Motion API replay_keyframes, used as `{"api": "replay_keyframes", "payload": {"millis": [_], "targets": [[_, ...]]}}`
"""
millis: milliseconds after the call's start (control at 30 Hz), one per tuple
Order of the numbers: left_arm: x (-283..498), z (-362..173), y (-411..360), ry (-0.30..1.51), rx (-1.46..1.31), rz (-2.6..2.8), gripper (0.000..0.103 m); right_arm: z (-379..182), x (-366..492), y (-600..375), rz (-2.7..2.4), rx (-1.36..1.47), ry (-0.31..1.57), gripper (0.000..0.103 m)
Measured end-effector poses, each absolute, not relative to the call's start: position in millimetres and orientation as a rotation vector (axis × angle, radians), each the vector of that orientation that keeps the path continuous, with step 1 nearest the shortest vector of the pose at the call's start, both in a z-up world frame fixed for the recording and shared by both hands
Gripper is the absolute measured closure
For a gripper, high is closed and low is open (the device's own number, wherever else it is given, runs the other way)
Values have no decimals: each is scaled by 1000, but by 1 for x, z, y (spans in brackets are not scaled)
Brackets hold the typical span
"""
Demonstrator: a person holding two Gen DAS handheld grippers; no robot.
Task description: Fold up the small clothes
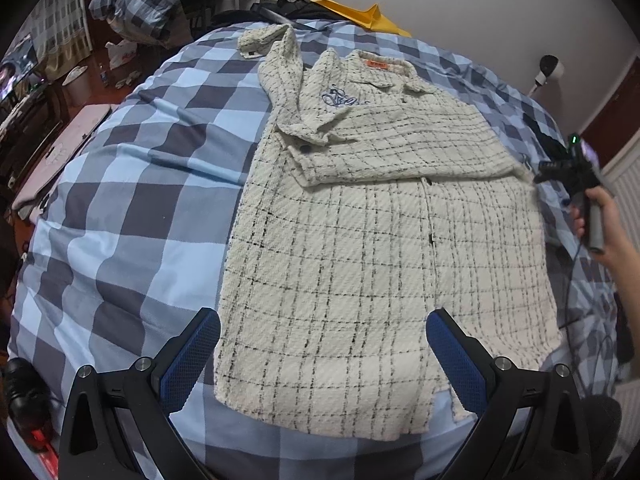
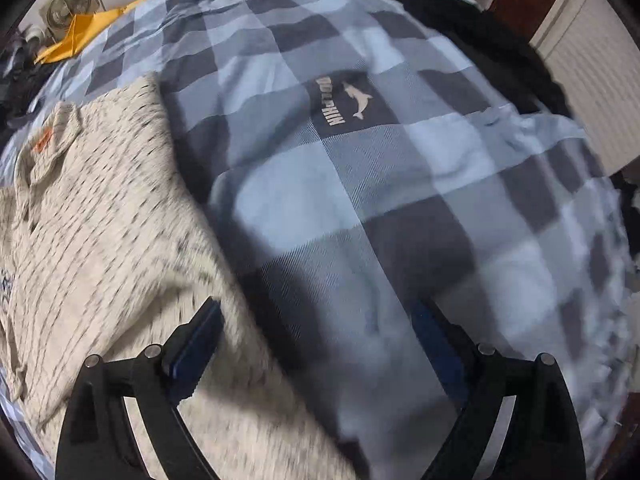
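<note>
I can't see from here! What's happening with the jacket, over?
Both hand-held grippers open, left, right, holding nothing. Cream checked jacket flat on bed, one sleeve folded across. Nothing in the way.

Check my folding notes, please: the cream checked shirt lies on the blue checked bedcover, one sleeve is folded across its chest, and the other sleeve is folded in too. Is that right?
Not quite. In the left wrist view the cream checked shirt lies on the blue checked bedcover with one sleeve folded across its chest, but the other sleeve is not folded in: it stretches away toward the head of the bed.
</note>
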State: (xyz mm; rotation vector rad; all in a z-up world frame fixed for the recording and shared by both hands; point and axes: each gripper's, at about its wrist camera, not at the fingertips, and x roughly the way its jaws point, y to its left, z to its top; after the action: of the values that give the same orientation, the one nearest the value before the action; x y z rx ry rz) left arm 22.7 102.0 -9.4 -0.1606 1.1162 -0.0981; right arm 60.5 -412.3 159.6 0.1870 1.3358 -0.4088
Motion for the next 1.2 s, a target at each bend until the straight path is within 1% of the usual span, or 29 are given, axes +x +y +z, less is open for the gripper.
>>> {"api": "replay_keyframes", "payload": {"millis": [67, 167, 200, 233, 333, 433, 500, 633, 667, 733, 800, 900, 967, 1033, 1100, 1200], "targets": [[23, -8, 103, 1111, -163, -93, 0, 184, 59, -383, -430, 59, 1273, 12], [23, -7, 102, 1097, -146, -67, 0, 224, 65, -318, -437, -171, 1109, 11], [23, -8, 101, 1095, -126, -54, 0, 230, 68, -289, -388, -211, 1064, 11], [23, -9, 100, 1094, -104, -42, 0, 228, 66, -264, -311, -221, 1059, 11], [23, -13, 98, 1104, -75, -29, 0, 204, 86, -196, 46, -156, 1143, 11], [24, -15, 98, 1112, -79, -40, 0, 165, 100, -143, 261, -94, 1218, 11], [26, -17, 97, 1118, -69, -39, 0, 141, 110, -113, 300, -62, 1271, 11], [28, -19, 96, 1128, -84, -54, 0, 95, 120, -85, 257, 11, 1376, 10], [29, -19, 96, 1129, -89, -59, 0, 80, 118, -77, 229, -54, 1377, 2], [29, -18, 95, 1126, -90, -63, 0, 78, 104, -59, 229, -216, 1276, 1], [28, -17, 95, 1119, -83, -63, 0, 88, 99, -58, 245, -244, 1273, 1], [26, -15, 94, 1106, -74, -57, 0, 128, 77, -86, 313, -74, 1208, 1], [24, -12, 95, 1094, -67, -46, 0, 155, 55, -109, 327, -16, 1231, 1], [23, -9, 96, 1078, -62, -35, 0, 180, 29, -126, 327, 2, 1244, 1], [21, -7, 98, 1061, -57, -23, 0, 213, -7, -140, 299, 11, 1219, 1], [17, -7, 101, 1044, -42, -1, 0, 232, -50, -146, 249, -11, 1209, 1]]}}
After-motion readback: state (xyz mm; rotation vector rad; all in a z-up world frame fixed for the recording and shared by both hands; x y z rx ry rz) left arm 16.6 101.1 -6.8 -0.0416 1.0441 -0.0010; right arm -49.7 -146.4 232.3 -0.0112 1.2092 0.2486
